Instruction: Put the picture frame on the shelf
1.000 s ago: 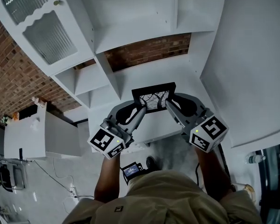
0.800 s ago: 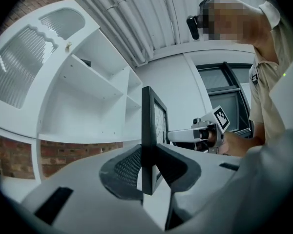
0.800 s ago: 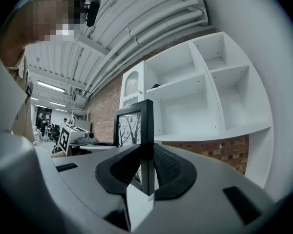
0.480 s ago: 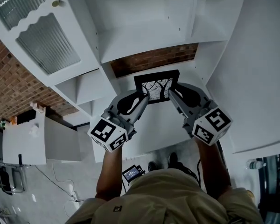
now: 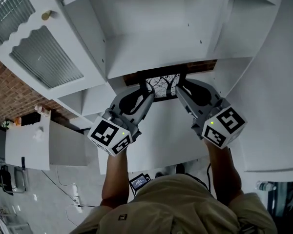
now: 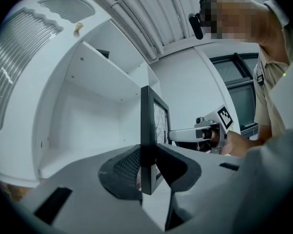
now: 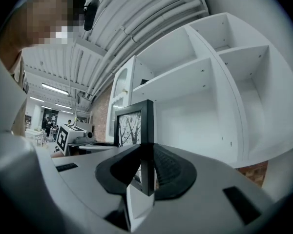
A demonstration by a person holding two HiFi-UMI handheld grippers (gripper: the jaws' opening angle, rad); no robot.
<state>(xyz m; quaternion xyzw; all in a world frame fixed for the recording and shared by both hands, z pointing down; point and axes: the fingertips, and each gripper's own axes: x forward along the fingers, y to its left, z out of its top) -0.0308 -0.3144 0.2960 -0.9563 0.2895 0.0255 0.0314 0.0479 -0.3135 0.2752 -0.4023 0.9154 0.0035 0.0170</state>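
A black picture frame (image 5: 162, 84) with a bare-tree print hangs upright between my two grippers, at the front edge of a white shelf board (image 5: 136, 62) of the shelving unit. My left gripper (image 5: 149, 90) is shut on the frame's left side, and my right gripper (image 5: 178, 89) is shut on its right side. In the left gripper view the frame (image 6: 147, 130) stands edge-on between the dark pads (image 6: 124, 167), with the right gripper (image 6: 205, 130) beyond. In the right gripper view the frame (image 7: 142, 130) sits clamped the same way, in front of an open white compartment (image 7: 190, 116).
A cabinet door with ribbed glass (image 5: 44, 57) and a small knob (image 5: 47, 15) hangs open at the left. Upright dividers (image 5: 95, 38) and narrower side compartments (image 7: 246, 91) flank the wide compartment. A brick wall (image 5: 10, 99) and a white low cabinet (image 5: 27, 143) lie lower left.
Both grippers have carried the frame upward together, from in front of the lower shelf and brick opening to the edge of the higher, wider compartment. The grip stayed the same.
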